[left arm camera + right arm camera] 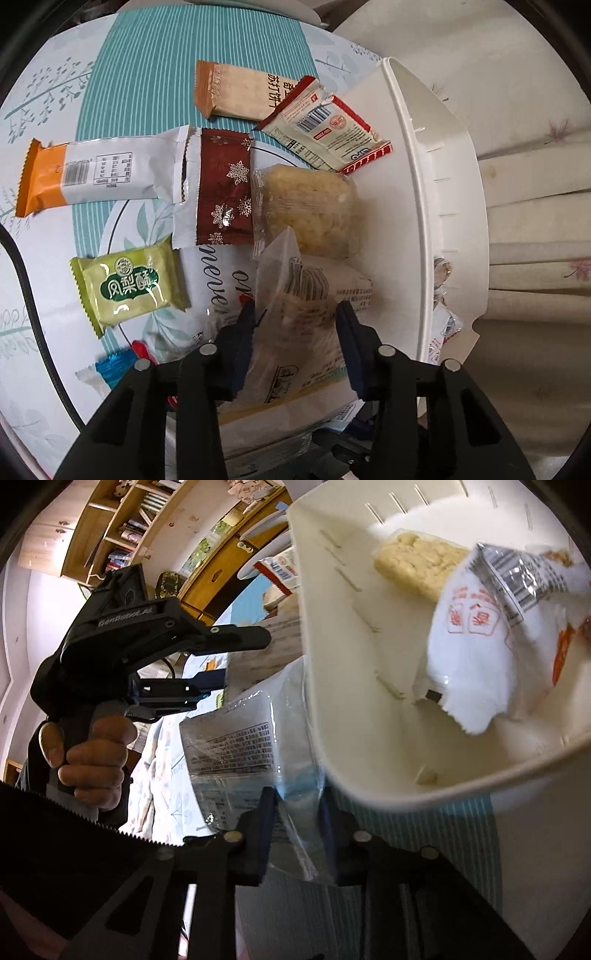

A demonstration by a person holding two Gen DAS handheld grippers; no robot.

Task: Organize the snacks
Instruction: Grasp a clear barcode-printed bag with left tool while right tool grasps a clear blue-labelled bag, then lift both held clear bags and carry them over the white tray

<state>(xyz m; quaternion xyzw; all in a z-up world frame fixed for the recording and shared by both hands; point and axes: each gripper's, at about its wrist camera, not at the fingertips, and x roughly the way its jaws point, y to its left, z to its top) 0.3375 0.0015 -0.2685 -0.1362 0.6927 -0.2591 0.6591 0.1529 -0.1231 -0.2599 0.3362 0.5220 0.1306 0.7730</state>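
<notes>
The left gripper (295, 314) clamps a clear snack packet (295, 332) between its jaws, while the right gripper (295, 805) pinches a clear wrapper (291, 830) beside the white bin (369, 709).

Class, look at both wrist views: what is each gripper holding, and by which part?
Left gripper and right gripper each pinch an edge of a clear plastic snack packet.

In the left wrist view the snack packets lie spread on the tablecloth (122, 48) to the left of the storage bin (436, 177). The pineapple cake packet (129, 284) sits nearest, below the snowflake-printed packet (225, 188) — which overlaps the barcode packet (92, 173) on its left. The soda cracker packet (236, 90) lies farthest. Inside the bin rests a rice-crisp bar (417, 563) — a crumpled packet (491, 646) in front of it.
</notes>
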